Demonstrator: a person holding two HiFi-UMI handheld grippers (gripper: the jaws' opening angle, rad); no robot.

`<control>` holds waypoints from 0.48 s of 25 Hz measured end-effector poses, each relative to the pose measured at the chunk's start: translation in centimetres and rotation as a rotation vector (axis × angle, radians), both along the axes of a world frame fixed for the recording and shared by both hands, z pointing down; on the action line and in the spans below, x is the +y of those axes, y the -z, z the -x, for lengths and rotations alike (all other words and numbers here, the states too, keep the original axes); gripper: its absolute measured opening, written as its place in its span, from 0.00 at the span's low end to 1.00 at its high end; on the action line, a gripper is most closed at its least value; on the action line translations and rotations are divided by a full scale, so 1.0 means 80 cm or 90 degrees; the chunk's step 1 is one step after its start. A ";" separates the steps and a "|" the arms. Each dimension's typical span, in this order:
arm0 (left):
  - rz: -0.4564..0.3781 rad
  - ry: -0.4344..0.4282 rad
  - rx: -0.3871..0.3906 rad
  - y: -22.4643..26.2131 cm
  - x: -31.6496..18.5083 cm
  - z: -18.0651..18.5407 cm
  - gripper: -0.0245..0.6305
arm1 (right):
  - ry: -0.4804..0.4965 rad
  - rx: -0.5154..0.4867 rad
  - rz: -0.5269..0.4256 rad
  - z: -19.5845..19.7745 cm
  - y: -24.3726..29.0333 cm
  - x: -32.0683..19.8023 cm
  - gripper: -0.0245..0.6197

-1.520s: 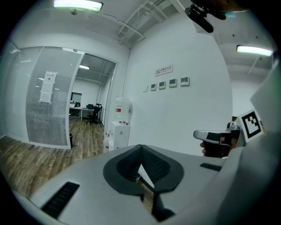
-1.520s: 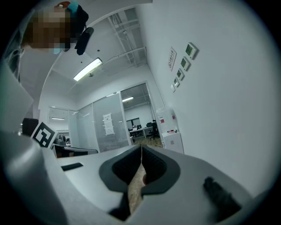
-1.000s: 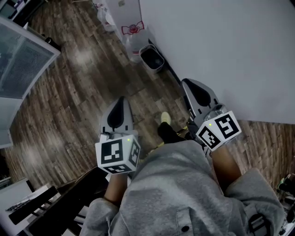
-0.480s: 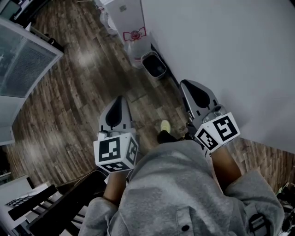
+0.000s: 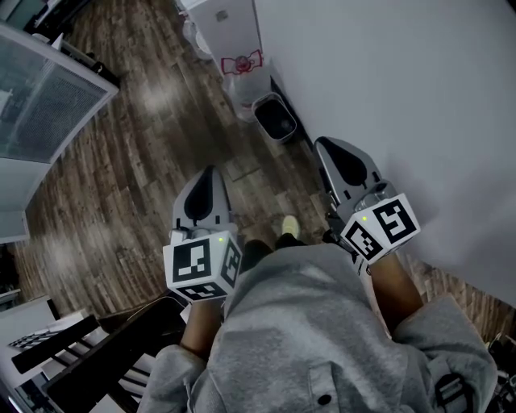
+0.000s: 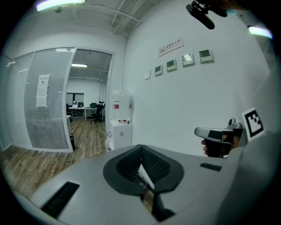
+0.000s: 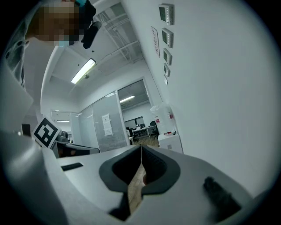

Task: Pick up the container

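Both grippers are held out in front of the person's grey sweater, over the wood floor. My left gripper (image 5: 210, 173) (image 6: 141, 147) is shut, its jaws meeting with nothing between them. My right gripper (image 5: 322, 145) (image 7: 141, 147) is also shut and empty, close to the white wall (image 5: 403, 97). The only container-like thing in sight is a small dark bin (image 5: 276, 118) standing on the floor against that wall, well ahead of both grippers.
A white water dispenser (image 5: 230, 24) (image 6: 119, 134) with a clear bottle (image 5: 242, 77) beside it stands past the bin. A glass partition (image 5: 44, 105) (image 6: 48, 105) borders the floor on the left. Dark furniture (image 5: 89, 363) sits at the lower left.
The bin and the dispenser have drifted down the head view, nearer to me, as the person walks along the wall. Both grippers keep their place in the view and stay shut.
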State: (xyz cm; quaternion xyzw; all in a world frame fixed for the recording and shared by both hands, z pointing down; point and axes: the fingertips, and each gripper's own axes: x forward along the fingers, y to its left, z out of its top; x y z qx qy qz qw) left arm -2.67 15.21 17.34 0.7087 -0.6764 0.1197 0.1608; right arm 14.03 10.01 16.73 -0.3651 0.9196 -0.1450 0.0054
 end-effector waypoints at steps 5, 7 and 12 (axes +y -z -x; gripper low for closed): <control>0.005 0.001 -0.009 -0.001 -0.008 -0.010 0.06 | 0.012 -0.010 0.000 -0.004 -0.001 -0.007 0.08; 0.001 -0.002 -0.018 0.001 -0.010 -0.015 0.06 | 0.015 -0.014 0.000 -0.004 -0.002 -0.008 0.08; -0.009 -0.012 -0.027 0.004 -0.021 -0.020 0.06 | 0.013 -0.017 -0.006 -0.009 -0.002 -0.014 0.08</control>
